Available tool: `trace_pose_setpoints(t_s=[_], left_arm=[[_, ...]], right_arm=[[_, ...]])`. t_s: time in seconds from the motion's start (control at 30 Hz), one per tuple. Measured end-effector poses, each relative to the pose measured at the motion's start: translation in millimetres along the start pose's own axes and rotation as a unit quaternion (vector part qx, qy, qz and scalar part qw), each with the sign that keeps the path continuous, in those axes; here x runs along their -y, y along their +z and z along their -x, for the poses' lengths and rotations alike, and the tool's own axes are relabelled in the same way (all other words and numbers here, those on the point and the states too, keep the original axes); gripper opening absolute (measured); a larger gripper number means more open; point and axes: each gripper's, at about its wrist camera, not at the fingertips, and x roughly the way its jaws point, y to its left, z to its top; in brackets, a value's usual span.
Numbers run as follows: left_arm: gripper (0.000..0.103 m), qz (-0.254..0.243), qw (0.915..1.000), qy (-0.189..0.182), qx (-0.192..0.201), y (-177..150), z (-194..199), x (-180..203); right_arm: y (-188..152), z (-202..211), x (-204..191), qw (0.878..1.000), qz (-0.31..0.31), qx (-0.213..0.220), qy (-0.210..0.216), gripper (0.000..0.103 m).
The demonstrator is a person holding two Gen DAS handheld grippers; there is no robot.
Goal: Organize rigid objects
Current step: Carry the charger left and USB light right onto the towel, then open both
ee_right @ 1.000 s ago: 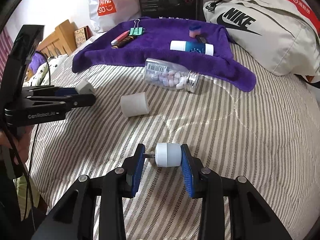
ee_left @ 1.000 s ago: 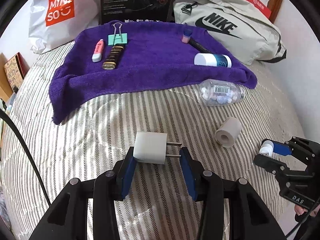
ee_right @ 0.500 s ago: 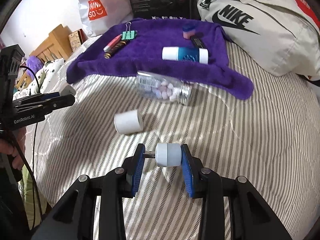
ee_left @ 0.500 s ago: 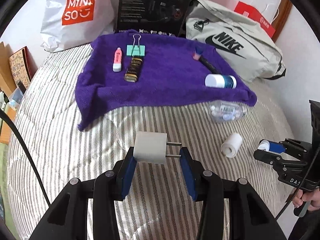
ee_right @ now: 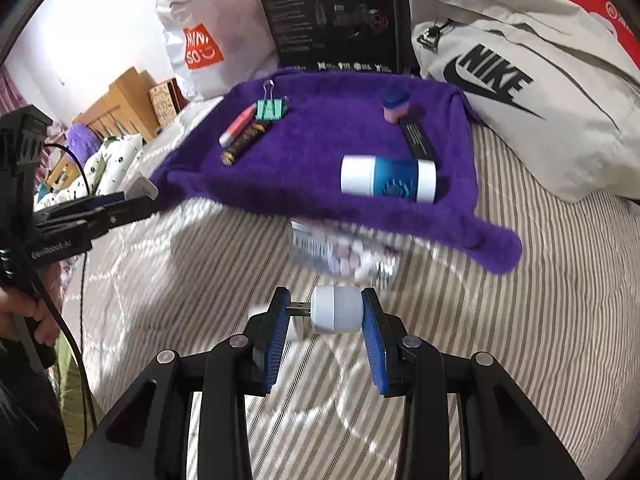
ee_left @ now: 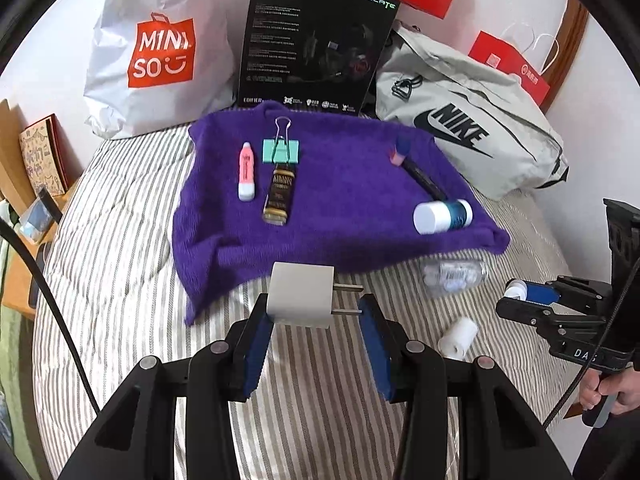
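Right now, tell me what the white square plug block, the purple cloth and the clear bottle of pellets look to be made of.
White square plug block, clamped in the left gripper: matt moulded plastic, by its smooth even faces, with two bare metal prongs. Purple cloth: soft fuzzy fabric, likely terry or fleece, by its nap and drooping edge. Clear bottle of pellets: see-through, probably plastic; blur leaves glass possible.

Both hand-held grippers (ee_left: 316, 316) (ee_right: 324, 316) apparently clamped.

Right claw (ee_right: 323, 314) grips a white USB plug (ee_right: 336, 314) above striped bedding (ee_right: 520, 320).
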Motion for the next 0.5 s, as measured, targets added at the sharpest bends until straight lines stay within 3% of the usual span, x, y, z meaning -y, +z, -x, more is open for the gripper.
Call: trace_pose_setpoints(t_s=[0.5], left_arm=[[0.042,0.005,0.9999,0.014,-0.006,44,-38,-20]], right_arm=[[83,-24,20,0.999,-0.015,0.034,-0.004,0.036]])
